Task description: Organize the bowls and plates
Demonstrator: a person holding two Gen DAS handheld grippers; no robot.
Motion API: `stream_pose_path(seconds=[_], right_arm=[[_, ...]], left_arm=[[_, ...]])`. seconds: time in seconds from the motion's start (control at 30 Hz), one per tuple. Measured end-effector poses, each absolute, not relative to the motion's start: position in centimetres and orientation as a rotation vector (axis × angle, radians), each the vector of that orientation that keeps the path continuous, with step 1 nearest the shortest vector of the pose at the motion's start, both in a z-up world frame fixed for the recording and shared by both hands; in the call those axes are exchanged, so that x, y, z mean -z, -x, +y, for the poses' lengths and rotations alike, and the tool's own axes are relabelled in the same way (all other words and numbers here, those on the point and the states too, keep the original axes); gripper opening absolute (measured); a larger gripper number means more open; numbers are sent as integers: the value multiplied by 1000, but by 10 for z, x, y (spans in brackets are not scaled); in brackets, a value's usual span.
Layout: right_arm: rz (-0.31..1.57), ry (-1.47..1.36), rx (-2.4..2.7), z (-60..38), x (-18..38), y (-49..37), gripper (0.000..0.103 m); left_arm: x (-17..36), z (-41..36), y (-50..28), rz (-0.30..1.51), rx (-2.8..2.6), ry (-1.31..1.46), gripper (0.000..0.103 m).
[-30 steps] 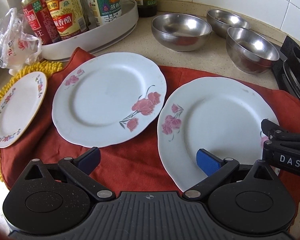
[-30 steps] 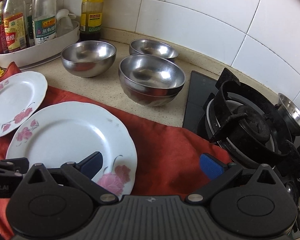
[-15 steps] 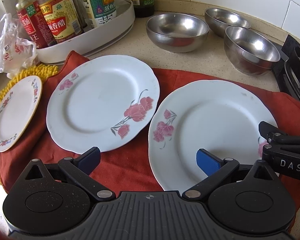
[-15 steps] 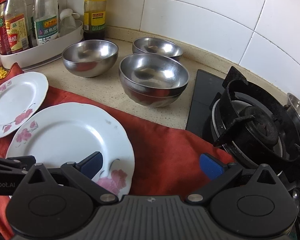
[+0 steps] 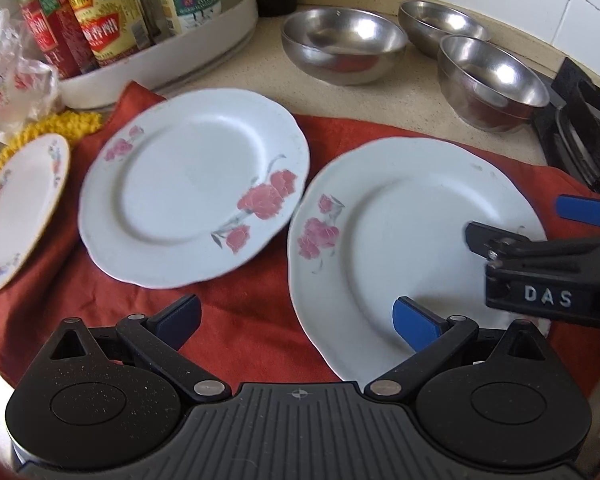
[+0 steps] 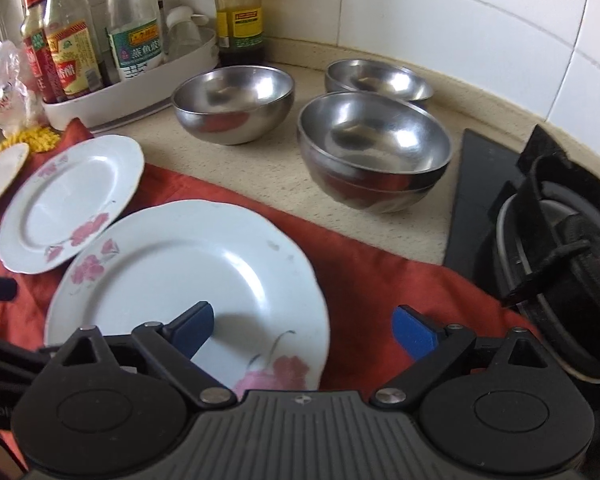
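Both grippers stand with their blue pads wide apart and nothing between them; the left gripper [image 5: 296,316] hovers low over the red cloth [image 5: 240,312], its right pad above the near-left rim of the near plate [image 5: 400,236], its left pad above bare cloth; the right gripper [image 6: 300,330] hangs over the same plate [image 6: 180,276] from the right, its left pad above the plate's near part and its right pad above cloth beside the stove [image 6: 556,248]. Whether any pad touches the plate I cannot tell, since the view is from above. In the left wrist view the right gripper [image 5: 540,240] reaches in from the right edge across the plate's right rim.

To the left lies a second floral plate [image 5: 192,200] on the cloth, its rim just beside the near plate's; farther left a small plate [image 5: 16,212] with a gold rim rests on a yellow mat [image 5: 60,126].

On the far counter [image 6: 260,172] stand steel bowls: a single left bowl [image 6: 232,104], a far bowl [image 6: 376,80] by the tiled wall, and a nearer right bowl [image 6: 372,152] that seems nested in another, a second rim showing beneath it. At far left a white tray [image 6: 132,92] holds sauce bottles [image 6: 72,56], with a crumpled plastic bag [image 5: 12,80] beside it.
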State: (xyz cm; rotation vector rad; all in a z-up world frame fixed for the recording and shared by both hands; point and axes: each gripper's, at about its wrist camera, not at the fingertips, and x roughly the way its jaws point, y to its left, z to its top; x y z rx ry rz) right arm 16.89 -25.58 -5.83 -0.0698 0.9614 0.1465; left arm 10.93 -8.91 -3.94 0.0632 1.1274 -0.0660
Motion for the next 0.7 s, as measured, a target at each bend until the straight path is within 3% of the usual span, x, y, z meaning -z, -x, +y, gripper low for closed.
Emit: stream_pose_path(seconds=[0.2,0.4,0.53,0.7], right_arm=[[980,11,-245,-253,63,-171,95],[993,18,-263,-249,62,-170,94],[983,1,-259,-248,59,-164,83],[971,-3,-259,-250,59,-161,82]], left_arm=[[43,-72,-102,1149,124,75,103],[45,-82,-104,1136,157,-14,103],[46,-85,-109,1122,196,-41,103],[47,-96,-109,1108,277,-86,103]])
